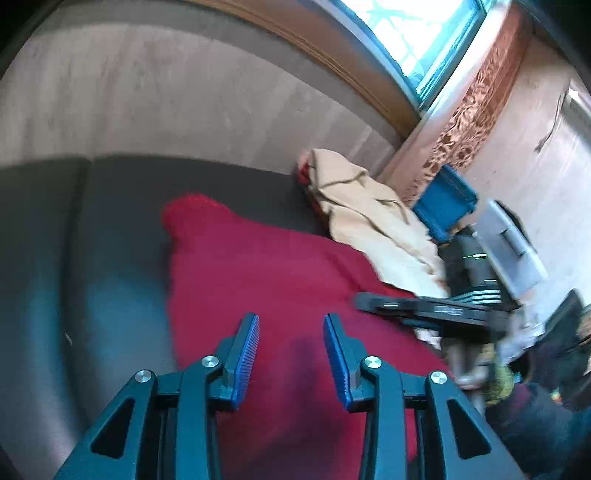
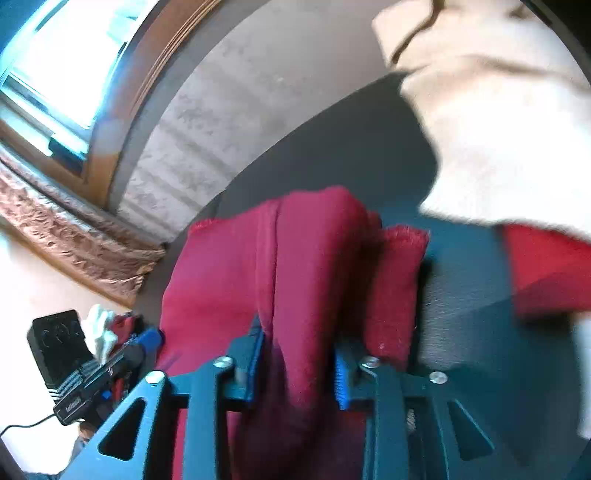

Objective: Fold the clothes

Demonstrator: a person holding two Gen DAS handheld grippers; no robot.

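1. While the crimson red knitted garment (image 1: 266, 266) lies spread on the dark grey padded surface (image 1: 110, 206), the left hand-held gripper (image 1: 291, 332) hangs over its near part with both blue ribbed pads apart and nothing between them.
2. Left-wrist view: the red garment reaches from the near edge of the picture to a far corner at centre left. A beige woven cloth garment (image 1: 369, 214) lies crumpled along its far right edge, over part of it.
3. Right hand-held gripper (image 2: 299, 354): a thick raised fold of the same red garment (image 2: 306, 266) sits between its blue pads. The jaws stand partly apart around the fold. The left pad lies against the cloth; the right pad is partly hidden by cloth, so firm clamping cannot be confirmed.
4. Right-wrist view: the beige garment (image 2: 498, 122) fills the upper right, blurred. A second patch of red fabric (image 2: 546, 269) shows below it at the right edge.
5. Left-wrist view, right side: the body of the right hand-held gripper appears as a blurred dark bar, with the person's hand (image 1: 476, 365) behind it.
6. Surroundings: a pale grey wall panel (image 1: 166, 99) beyond the padded surface, a bright window with a wooden frame (image 1: 413, 29) at the far right, and a blue plastic box (image 1: 445, 201) beside the beige garment.
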